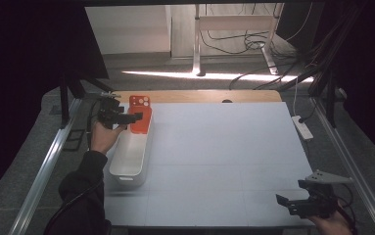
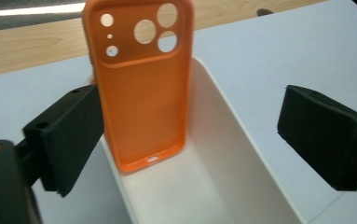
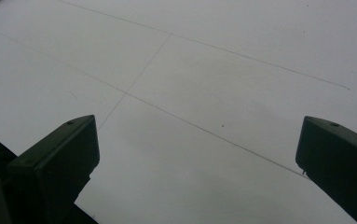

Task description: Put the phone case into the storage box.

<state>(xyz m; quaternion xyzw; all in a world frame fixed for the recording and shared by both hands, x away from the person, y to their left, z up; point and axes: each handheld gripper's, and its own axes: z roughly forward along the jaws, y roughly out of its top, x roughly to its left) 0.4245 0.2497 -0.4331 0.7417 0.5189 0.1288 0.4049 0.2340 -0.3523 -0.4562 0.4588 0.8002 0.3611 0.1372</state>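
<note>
An orange phone case [image 1: 140, 113] [image 2: 141, 88] stands upright at the far end of a long white bin [image 1: 126, 172] [image 2: 234, 140], camera holes at the top and its lower end inside the bin. My left gripper [image 1: 133, 117] [image 2: 199, 135] is open at the bin's far end. The case stands between its jaws, close to the left one; I cannot tell whether they touch. My right gripper [image 1: 289, 203] [image 3: 197, 163] hovers open over the white mat [image 1: 224, 147] [image 3: 190, 84] at the near right corner, nothing between its jaws.
The mat covers a wooden table [image 1: 199, 96] whose far strip shows bare. A white power strip [image 1: 302, 126] lies off the table's right edge. Metal rails [image 1: 48, 161] run along both sides. Cables [image 1: 253, 44] lie on the floor beyond.
</note>
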